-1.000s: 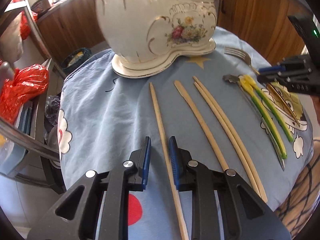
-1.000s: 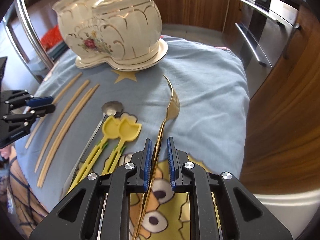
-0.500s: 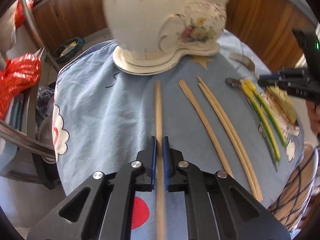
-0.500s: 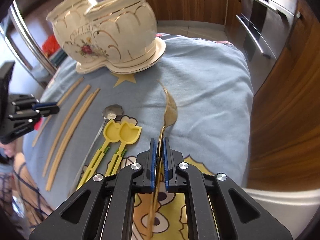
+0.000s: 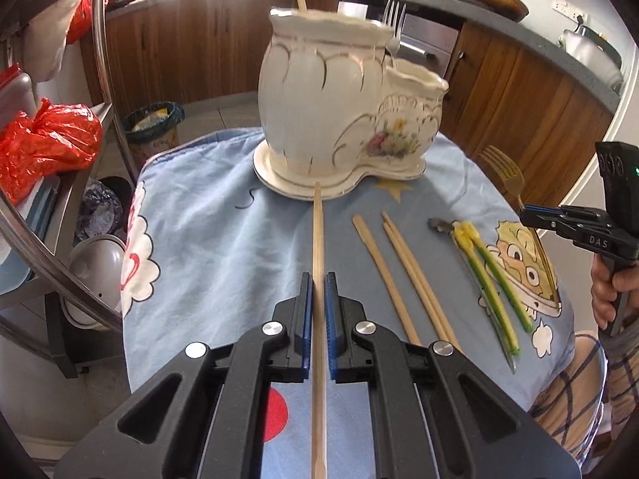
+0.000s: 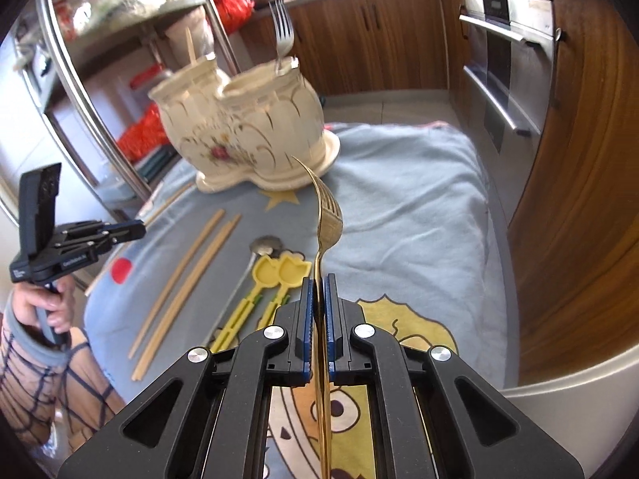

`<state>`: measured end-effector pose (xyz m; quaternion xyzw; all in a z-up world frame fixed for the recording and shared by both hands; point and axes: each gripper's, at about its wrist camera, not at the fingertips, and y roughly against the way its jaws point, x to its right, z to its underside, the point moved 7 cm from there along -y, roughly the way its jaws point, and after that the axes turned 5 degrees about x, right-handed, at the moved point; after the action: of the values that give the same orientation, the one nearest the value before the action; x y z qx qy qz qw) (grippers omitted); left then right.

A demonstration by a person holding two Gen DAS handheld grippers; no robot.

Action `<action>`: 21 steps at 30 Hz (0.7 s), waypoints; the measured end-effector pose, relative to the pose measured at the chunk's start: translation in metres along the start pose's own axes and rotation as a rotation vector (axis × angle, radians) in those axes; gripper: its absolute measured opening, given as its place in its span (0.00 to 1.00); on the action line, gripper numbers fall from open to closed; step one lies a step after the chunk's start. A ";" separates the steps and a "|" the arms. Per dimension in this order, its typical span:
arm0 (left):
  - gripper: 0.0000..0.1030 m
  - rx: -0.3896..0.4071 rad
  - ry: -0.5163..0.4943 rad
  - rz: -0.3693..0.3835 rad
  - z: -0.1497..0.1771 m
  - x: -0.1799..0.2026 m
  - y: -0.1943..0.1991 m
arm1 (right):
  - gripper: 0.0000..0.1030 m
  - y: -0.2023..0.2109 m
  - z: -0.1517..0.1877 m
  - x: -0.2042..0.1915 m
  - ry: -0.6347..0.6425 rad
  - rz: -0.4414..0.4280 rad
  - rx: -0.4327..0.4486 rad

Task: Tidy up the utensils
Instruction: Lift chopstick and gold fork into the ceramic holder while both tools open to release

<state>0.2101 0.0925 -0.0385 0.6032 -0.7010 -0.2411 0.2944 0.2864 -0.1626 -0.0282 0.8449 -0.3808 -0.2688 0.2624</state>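
The left hand-held gripper clamps a wooden chopstick; the right hand-held gripper clamps a gold fork, tines toward twelve o'clock.

text: "DAS" | on: right tool body, white letters

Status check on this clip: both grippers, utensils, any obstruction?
Left gripper shut on wooden chopstick. Right gripper shut on gold fork. Ceramic holder ahead, path clear.

Cream holder, gold trim, floral motif; blue cartoon-print cloth; gold fork; yellow-green spoons
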 end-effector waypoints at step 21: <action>0.06 0.278 0.029 0.052 -0.041 0.022 0.071 | 0.06 0.030 -0.025 -0.027 0.024 -0.044 0.177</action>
<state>0.1869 0.0829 0.0427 0.6233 -0.7386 -0.1253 0.2241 0.2718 -0.1526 0.0163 0.8762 -0.3811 -0.2296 0.1854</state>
